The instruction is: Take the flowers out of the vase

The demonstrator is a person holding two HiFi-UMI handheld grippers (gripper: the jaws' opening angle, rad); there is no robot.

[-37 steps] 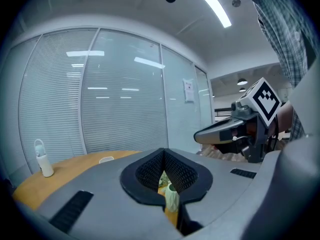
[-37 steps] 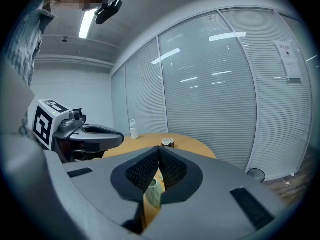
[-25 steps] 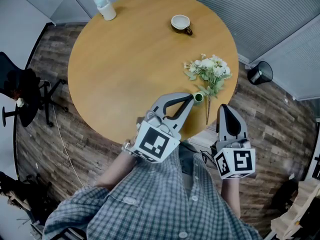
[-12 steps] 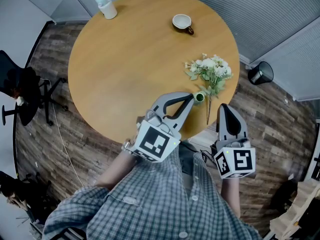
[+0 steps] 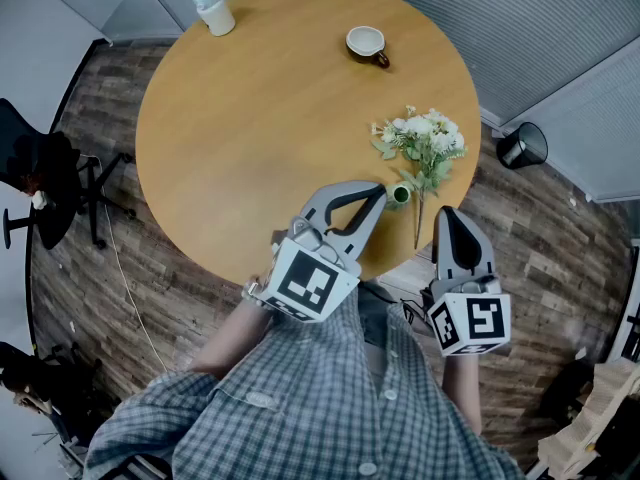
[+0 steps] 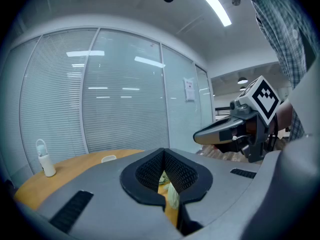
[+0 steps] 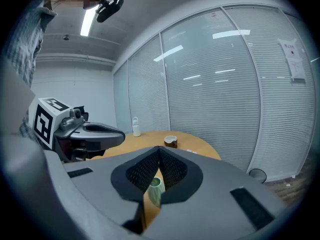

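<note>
A bunch of white flowers (image 5: 421,141) lies flat on the round wooden table (image 5: 250,128), its stem running toward the near edge. Just left of the stem stands a small green vase (image 5: 400,194) with nothing in it. My left gripper (image 5: 376,189) is shut and empty, its tip right beside the vase; whether they touch I cannot tell. My right gripper (image 5: 447,214) is shut and empty too, hanging over the table's near edge right of the stem. In the right gripper view the vase (image 7: 155,189) shows below the closed jaws (image 7: 159,150), with the left gripper (image 7: 97,132) at the left.
A white bottle (image 5: 210,10) and a cup (image 5: 365,45) stand at the table's far side. On the floor sit a black bin (image 5: 522,146) to the right and an office chair (image 5: 40,183) to the left. Blind-covered glass walls enclose the room.
</note>
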